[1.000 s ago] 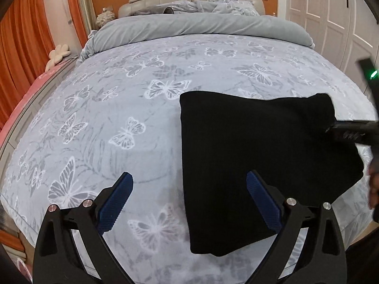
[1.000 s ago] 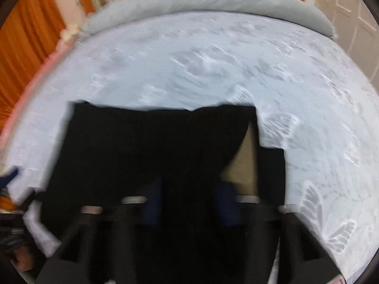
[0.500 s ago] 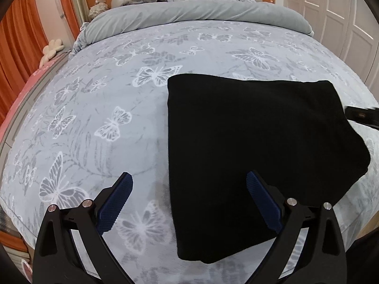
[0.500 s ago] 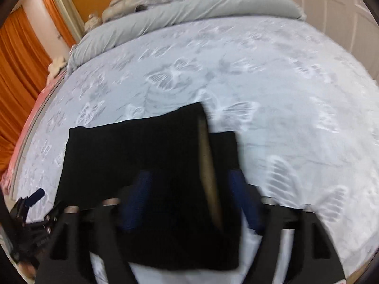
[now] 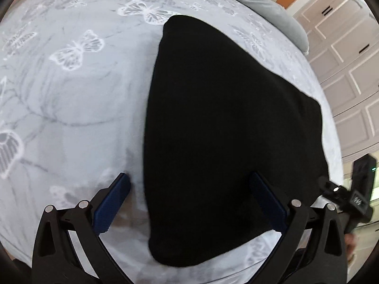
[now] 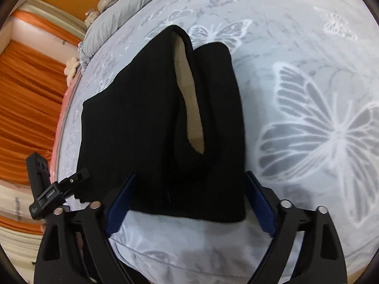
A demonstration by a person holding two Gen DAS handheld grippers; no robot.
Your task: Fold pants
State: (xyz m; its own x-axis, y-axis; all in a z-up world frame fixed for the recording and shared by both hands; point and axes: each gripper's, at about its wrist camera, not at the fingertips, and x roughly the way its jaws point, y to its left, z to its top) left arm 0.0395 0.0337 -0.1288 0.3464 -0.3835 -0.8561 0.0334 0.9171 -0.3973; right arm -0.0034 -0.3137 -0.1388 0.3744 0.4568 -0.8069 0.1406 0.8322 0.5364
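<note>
Pants (image 6: 146, 118), black and folded into a thick stack, lie on the butterfly bedspread (image 6: 308, 123) near its front edge. Only the right wrist view shows a tan lining (image 6: 189, 90) at a gaping hem. Right gripper (image 6: 189, 203) is opening, its jaws either side of the stack's near edge, gripping nothing. Left gripper (image 5: 189, 203) gapes wide over the pants' left edge, empty.

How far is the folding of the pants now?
Mostly done: the black pants lie folded in a compact stack on the butterfly bedspread. In hand: nothing; the right gripper jaws are opening, the left gripper is open. Left: perhaps tucking the tan lining.
</note>
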